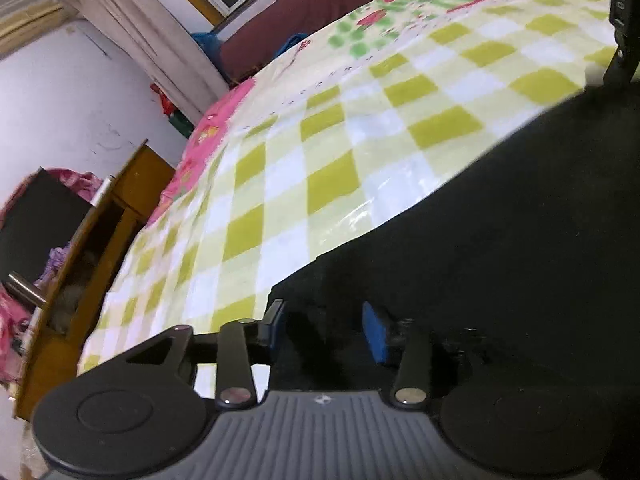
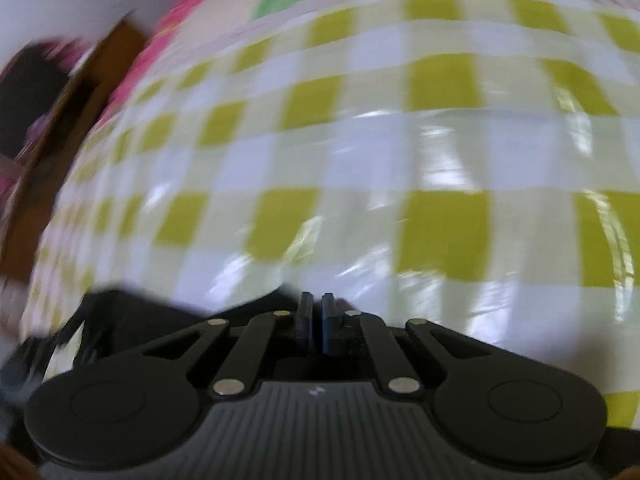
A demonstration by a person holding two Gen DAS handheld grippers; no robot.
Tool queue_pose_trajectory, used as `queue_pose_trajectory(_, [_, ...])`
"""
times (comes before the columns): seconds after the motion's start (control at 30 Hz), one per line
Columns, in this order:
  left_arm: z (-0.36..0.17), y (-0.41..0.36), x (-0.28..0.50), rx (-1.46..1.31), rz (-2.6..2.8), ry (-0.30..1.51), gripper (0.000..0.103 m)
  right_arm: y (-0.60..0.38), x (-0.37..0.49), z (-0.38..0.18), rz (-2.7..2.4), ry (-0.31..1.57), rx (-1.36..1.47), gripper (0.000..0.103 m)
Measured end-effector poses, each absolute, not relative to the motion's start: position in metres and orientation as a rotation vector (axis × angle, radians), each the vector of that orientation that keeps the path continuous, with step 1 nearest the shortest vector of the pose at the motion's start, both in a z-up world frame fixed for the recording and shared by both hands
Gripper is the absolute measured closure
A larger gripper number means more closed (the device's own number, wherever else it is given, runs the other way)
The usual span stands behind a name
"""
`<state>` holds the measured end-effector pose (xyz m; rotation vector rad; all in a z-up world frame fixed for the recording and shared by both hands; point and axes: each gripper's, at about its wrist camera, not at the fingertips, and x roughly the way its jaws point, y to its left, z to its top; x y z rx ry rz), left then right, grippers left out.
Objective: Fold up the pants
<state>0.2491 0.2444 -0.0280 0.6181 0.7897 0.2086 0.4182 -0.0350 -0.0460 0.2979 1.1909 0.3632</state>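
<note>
Black pants (image 1: 520,220) (green-checked bedsheet (image 1: 328,168))

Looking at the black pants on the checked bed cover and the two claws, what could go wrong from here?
1. The left claw stands open over the black pants; closing here may catch several layers of fabric.
2. The right claw is shut at the pants' edge, with no fabric visibly held, so a pull may move nothing.
3. The glossy checked bed cover may slide or wrinkle under the pants.

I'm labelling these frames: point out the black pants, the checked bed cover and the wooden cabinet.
black pants (image 1: 520,220), left wrist view, on the flat dark cloth.
checked bed cover (image 2: 444,224), right wrist view, on a green square.
wooden cabinet (image 1: 140,176), left wrist view, on its top.
</note>
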Motion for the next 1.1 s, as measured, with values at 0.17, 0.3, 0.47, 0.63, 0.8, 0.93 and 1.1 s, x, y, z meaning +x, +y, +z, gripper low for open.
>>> queue_pose_trajectory(0.17, [-0.024,0.228,0.242,0.699,0.263,0.769,0.045,-0.044,0.395,-0.028,0.343,1.088,0.365,0.095])
queue_pose_trajectory(0.3, [0.003,0.199,0.233,0.719,0.240,0.693,0.045,-0.086,0.347,-0.001,0.315,1.012,0.463,0.095])
queue_pose_trajectory(0.47, [0.026,0.130,0.225,0.708,0.038,0.640,0.045,-0.187,0.271,0.001,0.077,1.010,0.610,0.095])
queue_pose_trajectory(0.63, [0.022,0.030,0.200,0.705,-0.261,0.646,0.045,-0.301,0.176,-0.003,-0.210,0.962,0.769,0.094])
queue_pose_trajectory(0.8, [0.015,-0.065,0.166,0.740,-0.483,0.635,0.045,-0.378,0.104,-0.022,-0.388,0.843,0.964,0.075])
queue_pose_trajectory(0.93, [0.010,-0.111,0.150,0.806,-0.575,0.607,0.045,-0.409,0.088,-0.048,-0.417,0.715,1.120,0.077])
queue_pose_trajectory(1.1, [0.004,-0.140,0.148,0.867,-0.616,0.599,0.045,-0.428,0.090,-0.065,-0.414,0.627,1.202,0.080])
